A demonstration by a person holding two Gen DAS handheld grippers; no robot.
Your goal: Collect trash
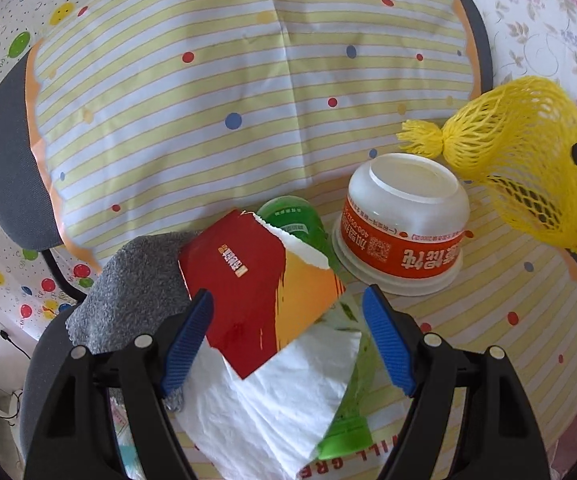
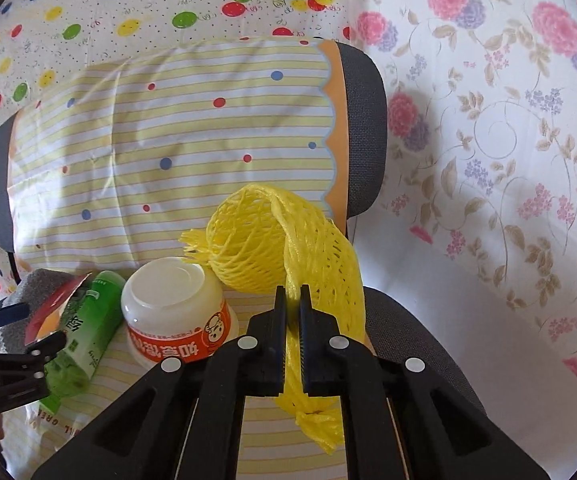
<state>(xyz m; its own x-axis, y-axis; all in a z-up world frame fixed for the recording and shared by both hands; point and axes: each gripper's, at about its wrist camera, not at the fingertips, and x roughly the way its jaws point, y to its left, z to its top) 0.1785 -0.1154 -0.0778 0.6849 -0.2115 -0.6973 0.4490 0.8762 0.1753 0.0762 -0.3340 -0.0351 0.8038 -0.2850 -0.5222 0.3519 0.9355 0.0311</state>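
Trash lies on a chair seat covered by a striped cloth point(image 1: 208, 100). My left gripper point(image 1: 288, 296) stands open over a torn red and orange paper carton point(image 1: 256, 292) and a white tissue point(image 1: 284, 400); its blue pads flank them without pressing. A green bottle point(image 1: 300, 220) lies under the paper. An upturned white bowl point(image 1: 404, 216) with an orange label stands to the right. My right gripper point(image 2: 292, 291) is shut on a yellow foam net point(image 2: 248, 240), which drapes between its pads beside the bowl point(image 2: 176, 308).
A grey cloth point(image 1: 136, 288) lies left of the carton. A printed plastic bag point(image 1: 368, 452) sits under the tissue at the seat's front. The chair's dark backrest point(image 2: 362, 128) rises behind, with patterned sheets point(image 2: 488, 140) on the walls. The left gripper point(image 2: 28, 326) shows at the right wrist view's left edge.
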